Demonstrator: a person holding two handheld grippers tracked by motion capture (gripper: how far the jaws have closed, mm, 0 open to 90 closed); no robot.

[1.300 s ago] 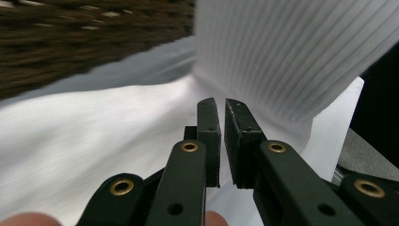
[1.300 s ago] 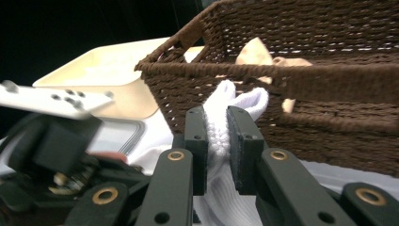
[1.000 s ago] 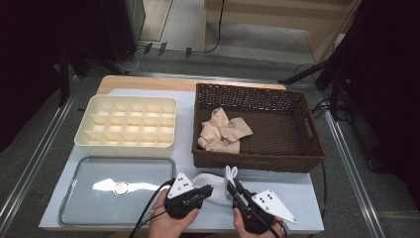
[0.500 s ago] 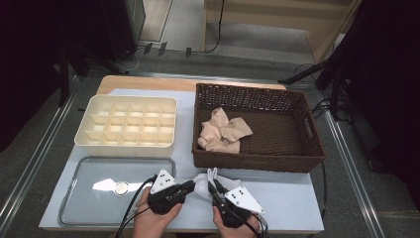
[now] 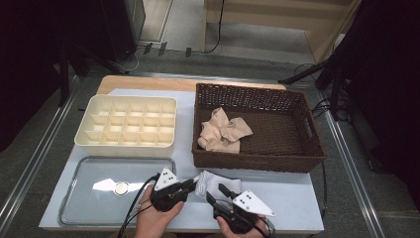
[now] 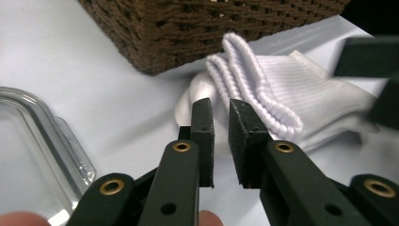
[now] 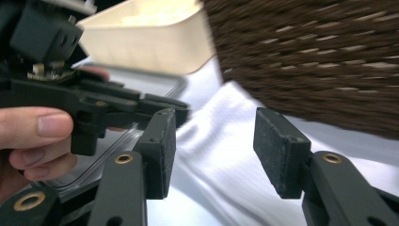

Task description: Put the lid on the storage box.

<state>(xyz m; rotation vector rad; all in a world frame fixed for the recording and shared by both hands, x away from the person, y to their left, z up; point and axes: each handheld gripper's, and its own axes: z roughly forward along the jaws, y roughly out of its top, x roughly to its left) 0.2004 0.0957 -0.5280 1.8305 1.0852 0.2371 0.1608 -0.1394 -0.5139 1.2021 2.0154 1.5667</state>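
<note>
A pale tabletop [image 5: 277, 193] stands on a grey floor with dark surroundings. At centre right sits a brown wicker basket [image 5: 257, 163], upper left a cream divided tray [image 5: 126, 144], lower left a clear tray [image 5: 74, 208]. A white sock [image 5: 210, 181] lies bottom centre, below the basket. Both hands have slid leftward since 1 second ago. The left gripper [image 6: 220, 129] has fingers slightly parted at the sock's edge, just opened a little, holding nothing. The right gripper [image 7: 214, 146] has fingers that just widened, empty, over the sock.

A brown wicker basket [image 5: 307, 144] is sitting at the right of the desk [image 5: 292, 198], holding crumpled beige cloth [image 5: 221, 130]. A cream divided tray [image 5: 128, 124] is resting to its left, and a clear glass tray [image 5: 84, 191] is lying just in front, a small round object [image 5: 121, 187] inside.
</note>
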